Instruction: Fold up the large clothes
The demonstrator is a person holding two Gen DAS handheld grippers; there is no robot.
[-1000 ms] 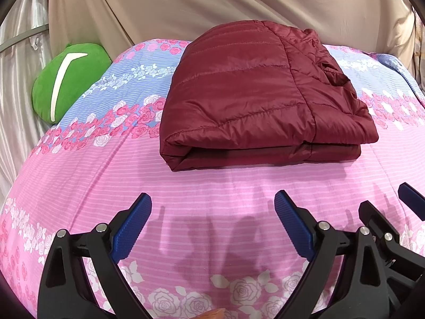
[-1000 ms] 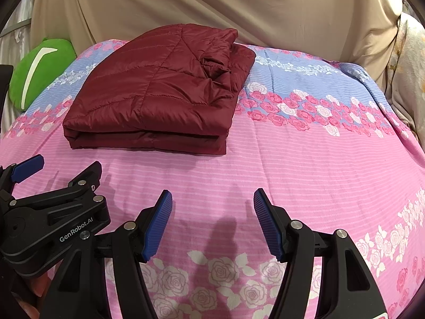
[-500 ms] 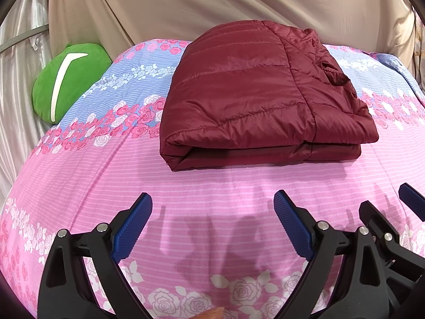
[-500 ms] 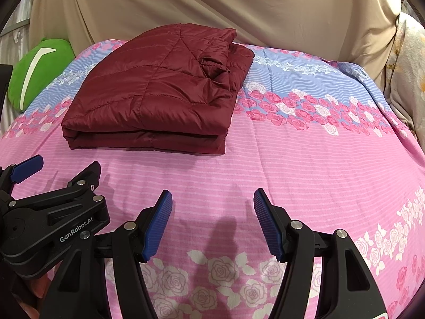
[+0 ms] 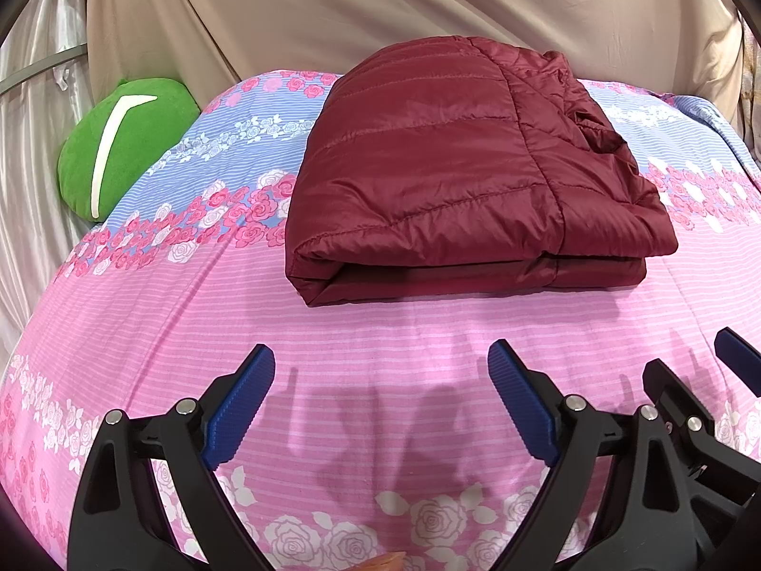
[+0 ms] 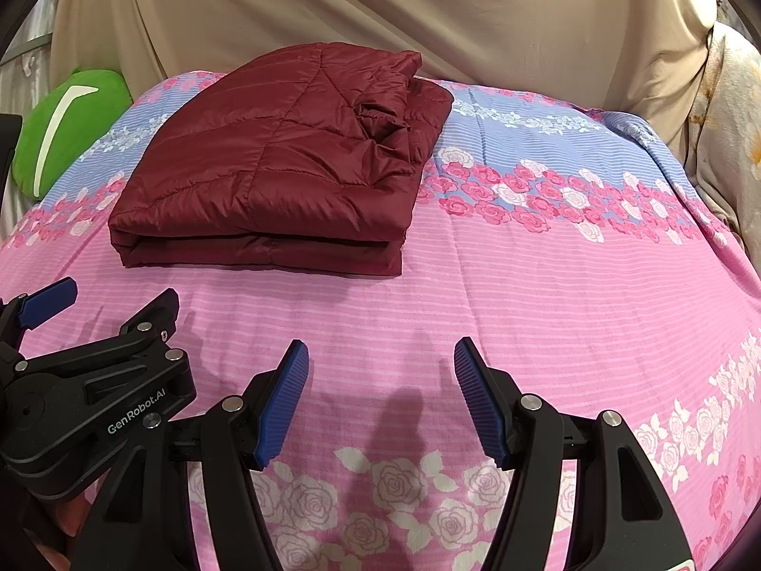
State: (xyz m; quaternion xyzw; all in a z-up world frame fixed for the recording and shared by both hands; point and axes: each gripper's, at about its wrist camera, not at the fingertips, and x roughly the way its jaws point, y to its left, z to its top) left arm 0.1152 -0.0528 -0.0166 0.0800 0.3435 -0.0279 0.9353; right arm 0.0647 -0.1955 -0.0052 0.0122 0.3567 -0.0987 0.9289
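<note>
A dark red quilted jacket (image 5: 456, 176) lies folded into a thick rectangle on the bed, also in the right wrist view (image 6: 285, 162). My left gripper (image 5: 380, 380) is open and empty, hovering over the pink sheet in front of the jacket, apart from it. My right gripper (image 6: 380, 380) is open and empty, to the right of the left one, also short of the jacket. The left gripper's body shows at the left of the right wrist view (image 6: 90, 380). The right gripper's fingertips (image 5: 732, 357) show at the right edge of the left wrist view.
The bed is covered by a pink and blue floral sheet (image 6: 547, 285). A green cushion (image 5: 123, 142) lies at the back left. Beige cloth (image 5: 380, 9) hangs behind the bed. Patterned fabric (image 6: 727, 142) hangs at the right.
</note>
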